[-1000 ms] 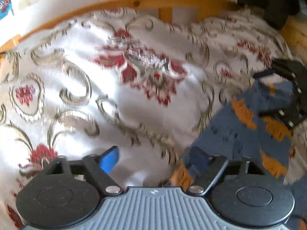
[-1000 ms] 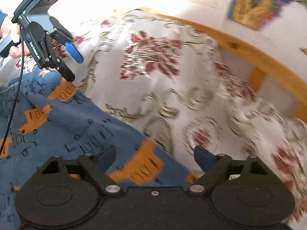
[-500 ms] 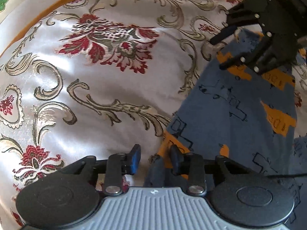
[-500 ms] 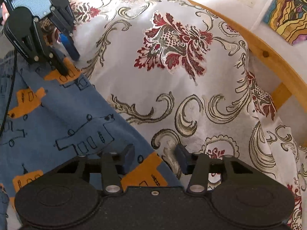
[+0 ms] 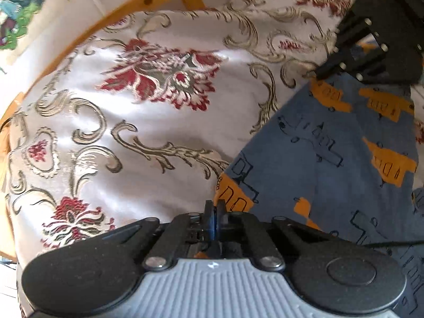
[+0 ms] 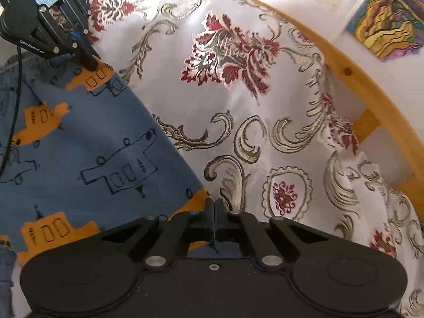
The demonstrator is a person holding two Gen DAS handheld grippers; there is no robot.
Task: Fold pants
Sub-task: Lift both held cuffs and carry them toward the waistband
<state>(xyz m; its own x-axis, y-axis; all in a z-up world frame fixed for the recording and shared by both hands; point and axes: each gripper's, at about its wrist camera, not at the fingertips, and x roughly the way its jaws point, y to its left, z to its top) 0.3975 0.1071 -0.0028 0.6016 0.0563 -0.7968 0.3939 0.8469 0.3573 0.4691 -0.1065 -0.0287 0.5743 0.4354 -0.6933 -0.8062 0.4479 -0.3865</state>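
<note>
I see the blue pants (image 6: 79, 143) spread on the floral bedspread (image 5: 159, 122), and both grippers, gaping a second ago, have clamped onto the hem corners. My left gripper (image 5: 214, 212) pinches one corner, my right gripper (image 6: 214, 206) the other (the left one's side lettering is too blurred to read).

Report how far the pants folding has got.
Done: the blue pants lie spread on the floral bedspread. In hand: the left gripper and right gripper are each shut on a corner of the pants' edge. Left: carrying that edge over to make a fold; no finished fold shows yet.
</note>
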